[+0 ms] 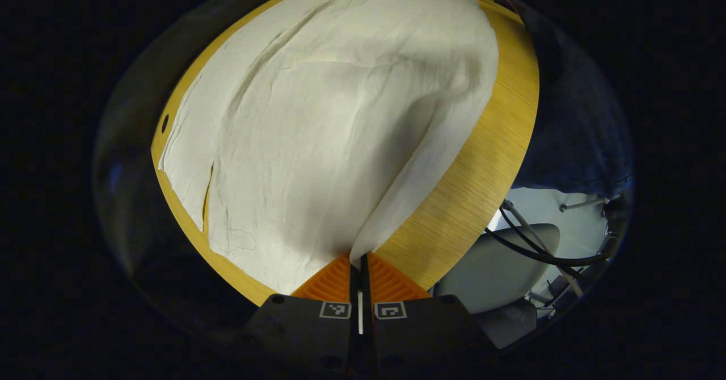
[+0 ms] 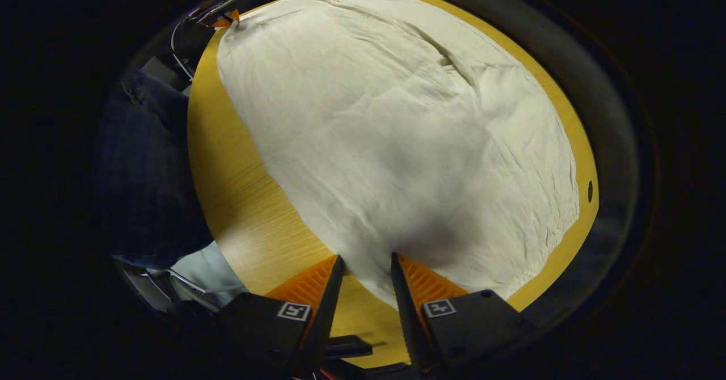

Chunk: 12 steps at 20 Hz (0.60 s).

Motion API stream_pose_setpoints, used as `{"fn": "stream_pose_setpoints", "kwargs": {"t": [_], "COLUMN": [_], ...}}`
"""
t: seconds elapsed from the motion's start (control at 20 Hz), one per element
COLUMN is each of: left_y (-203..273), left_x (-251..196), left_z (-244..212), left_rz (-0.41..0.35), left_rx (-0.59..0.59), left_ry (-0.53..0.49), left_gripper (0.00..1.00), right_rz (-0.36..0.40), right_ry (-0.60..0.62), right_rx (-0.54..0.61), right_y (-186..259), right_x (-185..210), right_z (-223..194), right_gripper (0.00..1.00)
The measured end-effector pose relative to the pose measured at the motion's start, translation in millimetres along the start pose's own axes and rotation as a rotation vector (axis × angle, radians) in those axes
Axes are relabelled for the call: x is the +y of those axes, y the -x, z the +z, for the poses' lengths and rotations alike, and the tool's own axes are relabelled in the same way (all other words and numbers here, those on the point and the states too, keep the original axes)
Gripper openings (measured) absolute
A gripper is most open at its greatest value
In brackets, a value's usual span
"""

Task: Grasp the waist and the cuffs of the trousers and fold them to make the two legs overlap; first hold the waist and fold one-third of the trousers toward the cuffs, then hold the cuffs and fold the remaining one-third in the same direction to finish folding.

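Cream-white trousers (image 1: pixel 340 113) lie spread over a yellow wooden table (image 1: pixel 482 159). My left gripper (image 1: pixel 361 256) is shut on a near edge of the trousers, and the cloth rises in a ridge into its closed fingers. In the right gripper view the trousers (image 2: pixel 397 130) cover most of the table (image 2: pixel 244 210). My right gripper (image 2: pixel 366 257) is open, its two fingers standing on either side of the cloth's near edge. The far end of the trousers meets the other gripper (image 2: pixel 224 20) at the table's far corner.
A person in dark blue clothing (image 1: pixel 573 119) stands at the table's side, also visible as dark clothing (image 2: pixel 147 159). Beyond the table edge are a pale floor, black cables (image 1: pixel 539 249) and a grey rounded seat (image 1: pixel 493 272). A small hole (image 1: pixel 165 123) marks the table's rim.
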<state>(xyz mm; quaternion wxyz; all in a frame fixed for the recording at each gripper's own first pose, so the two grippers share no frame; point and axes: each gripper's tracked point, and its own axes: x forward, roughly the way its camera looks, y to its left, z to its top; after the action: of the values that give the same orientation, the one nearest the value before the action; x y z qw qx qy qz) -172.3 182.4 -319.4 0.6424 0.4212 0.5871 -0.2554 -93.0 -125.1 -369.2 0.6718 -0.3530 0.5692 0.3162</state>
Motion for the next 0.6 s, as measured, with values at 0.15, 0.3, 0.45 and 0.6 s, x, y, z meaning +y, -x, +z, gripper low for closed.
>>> {"fn": "stream_pose_setpoints", "kwargs": {"t": [0.15,0.3,0.45,0.6], "left_y": [-0.1,1.0,0.8,2.1], "left_x": [-1.2,-2.5,-1.8,-1.7], "left_z": [-0.4,0.1,-0.4,0.5], "left_rz": [-0.013,-0.030,-0.047,-0.053], "left_rx": [-0.008,-0.014,-0.028,-0.030], "left_ry": [0.010,-0.004,-0.009,0.000], "left_gripper": [0.01,0.01,0.00,0.01], "right_rz": [-0.039,-0.047,-0.056,-0.078], "right_ry": [-0.022,-0.014,-0.017,-0.015], "right_rx": [0.010,0.012,0.019,0.027], "right_y": [0.5,0.6,0.8,1.8], "right_x": [-8.2,-7.1,-7.8,-7.9], "right_z": [1.1,0.5,0.5,-0.2], "right_gripper": [0.17,0.10,0.05,0.05]}}
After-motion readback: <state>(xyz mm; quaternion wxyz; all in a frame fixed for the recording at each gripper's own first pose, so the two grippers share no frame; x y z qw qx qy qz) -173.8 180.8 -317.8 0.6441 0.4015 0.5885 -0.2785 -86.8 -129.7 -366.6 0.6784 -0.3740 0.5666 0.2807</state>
